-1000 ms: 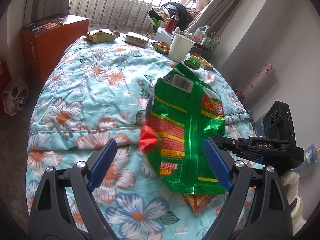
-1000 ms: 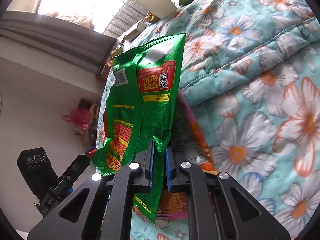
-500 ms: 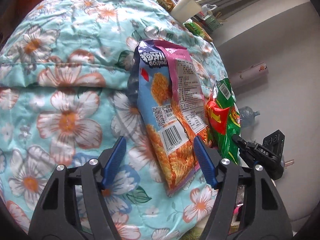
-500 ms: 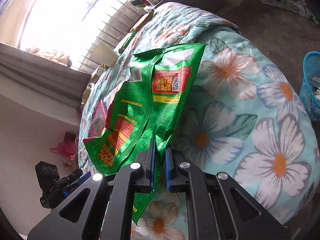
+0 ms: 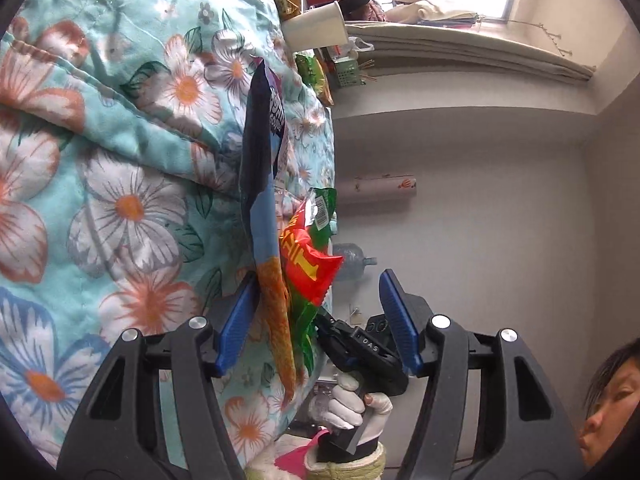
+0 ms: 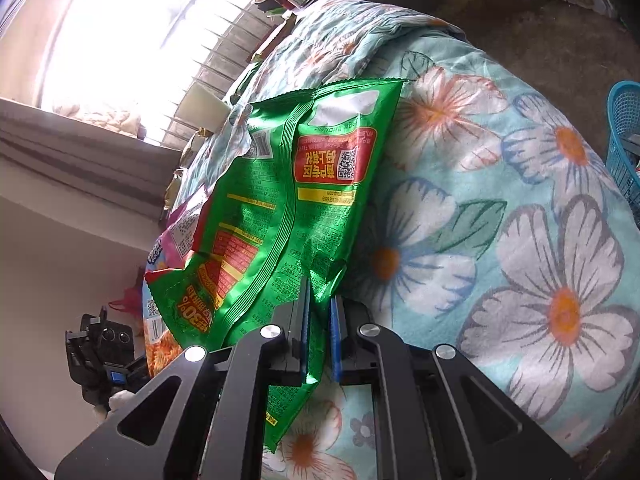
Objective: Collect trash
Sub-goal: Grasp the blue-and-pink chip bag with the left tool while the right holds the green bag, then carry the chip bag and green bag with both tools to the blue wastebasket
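The left gripper point(image 5: 316, 320) has just been closing around the lower end of the blue-and-orange snack bag point(image 5: 262, 216). One blue pad point(image 5: 236, 320) sits against the bag, the other stands clear, so nothing is pinched yet. A second ago a green bag filled this gap; now the view has rolled and the blue bag hangs edge-on over the side of the floral bed point(image 5: 120, 208). The right gripper point(image 6: 318, 340) stays clenched on the green snack bag point(image 6: 304, 200), carried just beside it. The second piece of trash looks about to be taken. A blue basket point(image 6: 626, 140) shows past the bed.
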`<move>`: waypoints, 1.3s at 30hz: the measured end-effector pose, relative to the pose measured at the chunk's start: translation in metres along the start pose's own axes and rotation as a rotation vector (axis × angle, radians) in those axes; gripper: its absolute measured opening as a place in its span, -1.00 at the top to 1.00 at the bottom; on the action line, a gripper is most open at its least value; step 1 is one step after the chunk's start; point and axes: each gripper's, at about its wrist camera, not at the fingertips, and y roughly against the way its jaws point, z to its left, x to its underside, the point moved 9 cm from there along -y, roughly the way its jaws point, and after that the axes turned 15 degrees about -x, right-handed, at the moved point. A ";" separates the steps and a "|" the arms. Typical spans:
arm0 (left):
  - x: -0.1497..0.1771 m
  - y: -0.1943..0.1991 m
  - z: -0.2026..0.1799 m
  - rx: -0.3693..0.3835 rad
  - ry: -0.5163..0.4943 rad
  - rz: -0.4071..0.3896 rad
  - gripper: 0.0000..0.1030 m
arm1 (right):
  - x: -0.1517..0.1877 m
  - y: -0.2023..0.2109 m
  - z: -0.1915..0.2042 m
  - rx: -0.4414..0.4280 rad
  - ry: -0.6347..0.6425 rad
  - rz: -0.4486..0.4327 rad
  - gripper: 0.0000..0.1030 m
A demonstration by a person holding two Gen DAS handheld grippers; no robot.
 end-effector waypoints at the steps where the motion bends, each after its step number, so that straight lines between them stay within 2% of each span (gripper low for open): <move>1: 0.001 -0.004 -0.001 -0.008 -0.004 0.005 -0.11 | 0.000 -0.001 0.000 -0.002 -0.002 0.000 0.83; 3: 0.004 -0.013 -0.005 -0.035 -0.030 0.002 -0.02 | 0.000 0.000 -0.002 -0.006 -0.004 -0.001 0.83; 8: 0.011 -0.029 -0.017 -0.208 -0.192 -0.041 0.64 | -0.001 0.001 -0.005 -0.024 -0.024 0.001 0.83; 12: 0.016 -0.036 -0.028 -0.353 -0.326 -0.063 0.69 | -0.003 0.001 -0.009 -0.069 -0.073 0.005 0.80; 16: 0.018 -0.038 -0.037 -0.450 -0.422 -0.089 0.71 | -0.006 -0.001 -0.010 -0.095 -0.113 0.010 0.71; 21: 0.028 -0.028 -0.043 -0.519 -0.515 -0.119 0.76 | -0.011 -0.008 -0.003 -0.116 -0.120 0.005 0.45; 25: 0.029 -0.029 -0.048 -0.541 -0.563 -0.146 0.80 | -0.017 -0.013 -0.001 -0.127 -0.164 -0.028 0.40; 28: 0.026 -0.027 -0.048 -0.553 -0.573 -0.160 0.84 | -0.020 -0.016 -0.001 -0.104 -0.167 -0.041 0.55; 31: 0.023 -0.018 -0.049 -0.575 -0.578 -0.181 0.87 | -0.020 -0.010 0.000 -0.125 -0.169 -0.053 0.76; 39: 0.016 -0.005 -0.065 -0.628 -0.653 -0.251 0.96 | -0.025 0.025 0.010 -0.146 -0.133 -0.109 0.87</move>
